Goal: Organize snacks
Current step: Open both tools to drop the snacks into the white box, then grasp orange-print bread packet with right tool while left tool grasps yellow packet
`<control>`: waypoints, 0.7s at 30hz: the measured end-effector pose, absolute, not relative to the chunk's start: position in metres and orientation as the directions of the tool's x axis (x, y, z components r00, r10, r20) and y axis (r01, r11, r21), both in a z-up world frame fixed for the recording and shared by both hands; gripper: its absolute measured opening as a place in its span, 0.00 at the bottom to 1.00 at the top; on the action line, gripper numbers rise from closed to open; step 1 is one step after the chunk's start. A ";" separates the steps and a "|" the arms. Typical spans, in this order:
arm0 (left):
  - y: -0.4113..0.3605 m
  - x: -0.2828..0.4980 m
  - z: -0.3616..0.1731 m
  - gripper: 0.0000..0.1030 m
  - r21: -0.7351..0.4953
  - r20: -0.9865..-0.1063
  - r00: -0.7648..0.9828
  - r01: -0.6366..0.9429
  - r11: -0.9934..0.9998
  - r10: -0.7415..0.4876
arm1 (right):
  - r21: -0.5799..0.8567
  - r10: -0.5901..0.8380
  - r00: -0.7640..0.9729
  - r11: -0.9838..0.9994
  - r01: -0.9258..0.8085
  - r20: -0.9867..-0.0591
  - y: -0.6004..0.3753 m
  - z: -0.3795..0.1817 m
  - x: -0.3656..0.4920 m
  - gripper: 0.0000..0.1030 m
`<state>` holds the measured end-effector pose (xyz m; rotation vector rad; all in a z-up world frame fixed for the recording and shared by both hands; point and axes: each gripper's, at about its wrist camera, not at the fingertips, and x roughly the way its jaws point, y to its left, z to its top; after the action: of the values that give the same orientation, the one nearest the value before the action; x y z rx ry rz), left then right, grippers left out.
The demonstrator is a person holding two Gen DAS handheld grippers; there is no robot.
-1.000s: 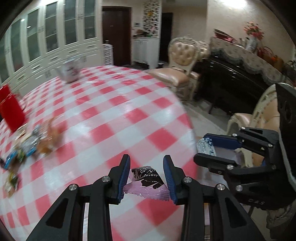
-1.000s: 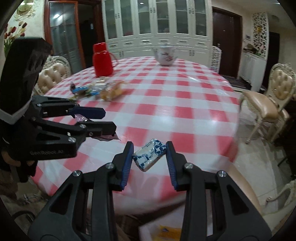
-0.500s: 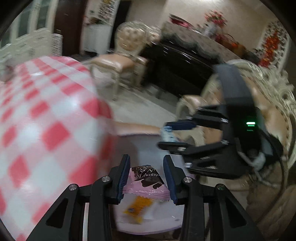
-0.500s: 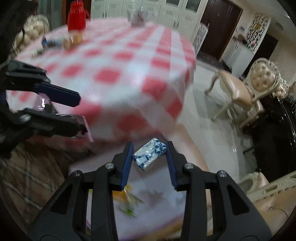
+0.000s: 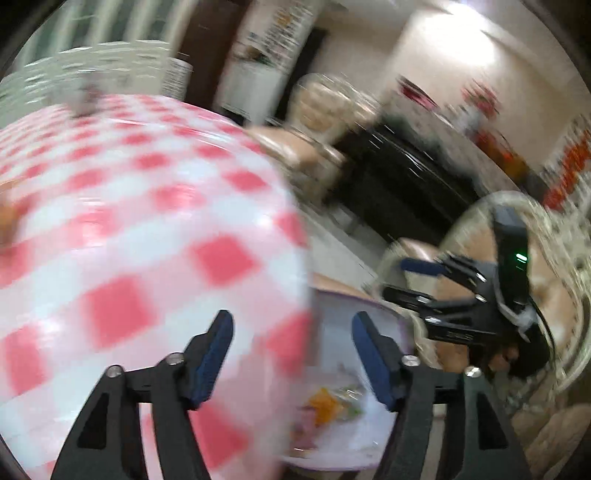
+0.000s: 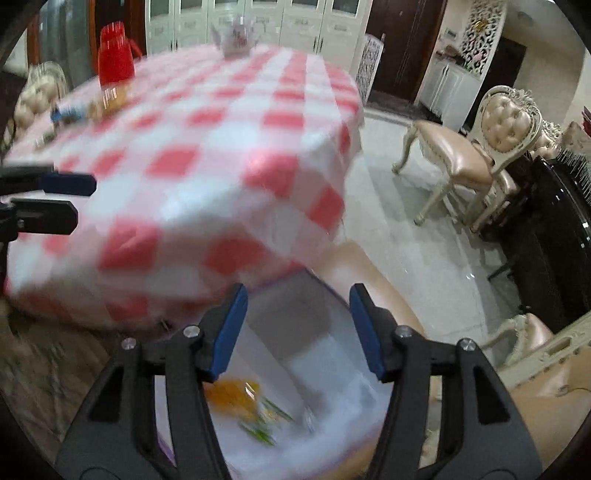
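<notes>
My left gripper (image 5: 291,332) is open and empty at the edge of the red-checked table (image 5: 122,229), beside a white bin (image 5: 343,428) that sits below the table edge on a chair. My right gripper (image 6: 297,306) is open and empty right above the same bin (image 6: 317,373). Blurred snack wrappers, one orange (image 6: 231,400), lie in the bin. The right gripper shows in the left wrist view (image 5: 410,280), open. More snacks (image 6: 92,105) lie in a pile at the table's far left. The frames are blurred by motion.
A red thermos (image 6: 114,53) and a teapot (image 6: 236,35) stand at the table's far side. A padded chair (image 6: 476,147) and a black cabinet (image 6: 554,229) stand to the right, with white cupboards behind the table.
Both grippers opened over the bin. The pink-and-brown snack left my left gripper and the blue-and-white snack left my right gripper. The left view swung back toward the table.
</notes>
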<state>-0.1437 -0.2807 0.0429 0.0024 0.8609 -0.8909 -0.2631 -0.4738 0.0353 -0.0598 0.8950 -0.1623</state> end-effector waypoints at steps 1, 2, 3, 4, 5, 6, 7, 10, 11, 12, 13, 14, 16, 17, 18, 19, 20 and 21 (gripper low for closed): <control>-0.260 -0.139 0.045 0.72 -0.316 -0.651 0.383 0.647 0.693 -0.655 | -0.083 -0.133 0.644 0.991 0.108 -0.753 -0.465 0.040 -0.255 0.63; -0.248 -0.135 0.046 0.73 -0.304 -0.648 0.420 0.622 0.721 -0.635 | -0.049 -0.100 0.665 0.994 0.095 -0.740 -0.456 0.042 -0.247 0.65; -0.227 -0.132 0.047 0.73 -0.291 -0.644 0.466 0.585 0.757 -0.607 | -0.001 -0.049 0.690 0.998 0.070 -0.722 -0.441 0.045 -0.236 0.65; -0.209 -0.128 0.048 0.73 -0.281 -0.642 0.498 0.554 0.783 -0.583 | 0.031 -0.008 0.706 0.999 0.043 -0.709 -0.427 0.047 -0.225 0.65; -0.190 -0.126 0.048 0.73 -0.270 -0.641 0.530 0.522 0.809 -0.556 | 0.051 0.021 0.714 0.998 0.021 -0.700 -0.416 0.050 -0.218 0.66; -0.164 -0.125 0.048 0.74 -0.254 -0.637 0.573 0.476 0.842 -0.516 | 0.074 0.060 0.723 0.997 -0.013 -0.688 -0.401 0.052 -0.207 0.67; -0.145 -0.125 0.048 0.78 -0.245 -0.635 0.600 0.441 0.864 -0.486 | 0.093 0.099 0.731 0.994 -0.049 -0.676 -0.384 0.055 -0.193 0.68; -0.085 -0.118 0.046 0.82 -0.222 -0.638 0.668 0.318 0.922 -0.384 | 0.113 0.160 0.734 0.987 -0.114 -0.660 -0.337 0.055 -0.157 0.73; -0.066 -0.115 0.045 0.82 -0.213 -0.643 0.681 0.281 0.936 -0.350 | 0.124 0.182 0.728 0.983 -0.134 -0.661 -0.321 0.053 -0.142 0.74; -0.047 -0.112 0.043 0.82 -0.202 -0.650 0.694 0.234 0.951 -0.309 | 0.136 0.199 0.722 0.980 -0.145 -0.663 -0.311 0.051 -0.133 0.74; -0.027 -0.107 0.041 0.82 -0.200 -0.656 0.703 0.190 0.961 -0.275 | 0.163 0.225 0.710 0.974 -0.156 -0.667 -0.298 0.047 -0.117 0.74; -0.017 -0.103 0.039 0.82 -0.201 -0.661 0.706 0.158 0.967 -0.253 | 0.188 0.248 0.702 0.969 -0.163 -0.668 -0.289 0.045 -0.106 0.74; 0.017 -0.095 0.035 0.82 -0.213 -0.670 0.716 0.070 0.975 -0.198 | 0.246 0.280 0.688 0.958 -0.150 -0.670 -0.268 0.041 -0.071 0.76; 0.029 -0.091 0.034 0.82 -0.220 -0.671 0.719 0.042 0.975 -0.183 | 0.259 0.272 0.685 0.958 -0.125 -0.675 -0.260 0.039 -0.058 0.77; 0.043 -0.088 0.033 0.82 -0.228 -0.673 0.722 0.006 0.974 -0.162 | 0.271 0.269 0.684 0.957 -0.108 -0.678 -0.255 0.038 -0.044 0.77; 0.053 -0.085 0.032 0.82 -0.238 -0.671 0.727 -0.024 0.971 -0.146 | 0.292 0.274 0.682 0.952 -0.092 -0.678 -0.248 0.037 -0.029 0.77; 0.058 -0.078 0.031 0.82 -0.248 -0.669 0.730 -0.048 0.968 -0.135 | 0.311 0.278 0.682 0.947 -0.079 -0.676 -0.240 0.038 -0.015 0.77; 0.068 -0.074 0.029 0.82 -0.260 -0.670 0.732 -0.079 0.962 -0.121 | 0.324 0.278 0.684 0.944 -0.064 -0.675 -0.233 0.039 0.000 0.77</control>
<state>-0.0741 0.0681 0.0294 -0.2808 0.7516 -0.0234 -0.0003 -0.2335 0.0389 0.2855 0.7977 0.1946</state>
